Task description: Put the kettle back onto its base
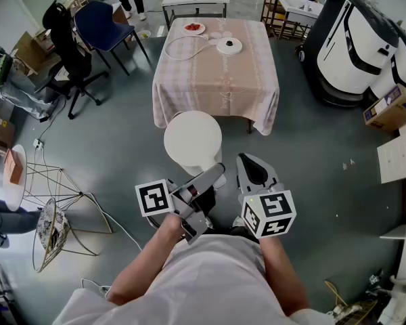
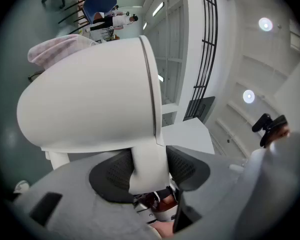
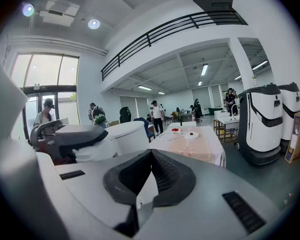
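Grey flooring spreads through a large hall, and ahead of us stands a table under a pale pink checked tablecloth [image 1: 216, 87]. On the far part of that cloth lies the round white base [image 1: 229, 45] with a dark centre. A thin white cord [image 1: 179, 46] loops beside it, and a small white plate [image 1: 193, 27] of something red sits just behind. To the left of the table we see a blue chair [image 1: 105, 22] and a black office chair [image 1: 64, 42]. To the right stand bulky white-and-black machines [image 1: 355, 39].

We hold the smooth white kettle [image 1: 193, 139] in the air over the floor, close in front of the table's near edge and well apart from its base. Our left gripper [image 1: 214, 176] carries it. In the left gripper view, the dark ribbed pads [image 2: 112, 171] press on either side of the kettle's white handle [image 2: 149, 159], and the rounded body [image 2: 90, 104] fills the picture above them.

Our right gripper [image 1: 254, 169] hangs just right of the kettle without touching it. In the right gripper view its black pads [image 3: 165, 174] meet at their tips with nothing between them. Beyond them we see the kettle [image 3: 127, 136] and the table [image 3: 195, 146] farther off.
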`<state>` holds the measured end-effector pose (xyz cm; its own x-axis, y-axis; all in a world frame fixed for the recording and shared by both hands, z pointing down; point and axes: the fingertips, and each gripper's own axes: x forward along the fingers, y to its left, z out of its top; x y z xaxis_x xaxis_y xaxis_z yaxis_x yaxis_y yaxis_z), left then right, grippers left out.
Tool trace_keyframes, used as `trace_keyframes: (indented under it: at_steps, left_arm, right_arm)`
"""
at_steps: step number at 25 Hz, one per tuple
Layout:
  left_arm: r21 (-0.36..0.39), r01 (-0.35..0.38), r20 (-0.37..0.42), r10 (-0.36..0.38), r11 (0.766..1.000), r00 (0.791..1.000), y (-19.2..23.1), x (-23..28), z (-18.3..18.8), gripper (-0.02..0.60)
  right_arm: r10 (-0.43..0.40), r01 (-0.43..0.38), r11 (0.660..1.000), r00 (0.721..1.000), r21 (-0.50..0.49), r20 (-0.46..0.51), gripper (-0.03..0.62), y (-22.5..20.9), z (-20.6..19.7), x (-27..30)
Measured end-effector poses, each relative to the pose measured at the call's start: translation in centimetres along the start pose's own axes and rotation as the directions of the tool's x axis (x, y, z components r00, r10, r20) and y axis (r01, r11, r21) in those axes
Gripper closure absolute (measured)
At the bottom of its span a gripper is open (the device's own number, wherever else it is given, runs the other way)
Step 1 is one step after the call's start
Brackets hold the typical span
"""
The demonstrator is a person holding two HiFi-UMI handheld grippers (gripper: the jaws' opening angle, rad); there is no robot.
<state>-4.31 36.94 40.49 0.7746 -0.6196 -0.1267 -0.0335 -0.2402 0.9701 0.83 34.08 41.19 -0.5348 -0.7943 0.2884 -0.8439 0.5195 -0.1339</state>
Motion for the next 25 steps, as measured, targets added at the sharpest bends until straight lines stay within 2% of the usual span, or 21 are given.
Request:
trace_keyframes:
  at_steps: [10,17,25]
  left_arm:
    - [-0.012,0.015,-0.02,-0.015,1.0,1.0,0.3,-0.3,0.2,0.374]
    - [-0.015,0.023,-0.027,-0.023,1.0,0.999,0.6,-0.8,1.1,0.373]
    - [-0.027,-0.001,-0.012,0.001,1.0,1.0,2.0,1.5,2.9,0.373]
  right_arm:
    - [-0.007,0.007,1.0,1.0,0.016,0.004,0.589,0.4,-0.2,0.5]
    - [-0.01,0.01,1.0,1.0,-0.016,-0.006,0.589,1.2,-0.1,1.4]
    - [0.005,-0.005,1.0,1.0,-0.01,-0.011,0.589,-1.1,0.4,3.6]
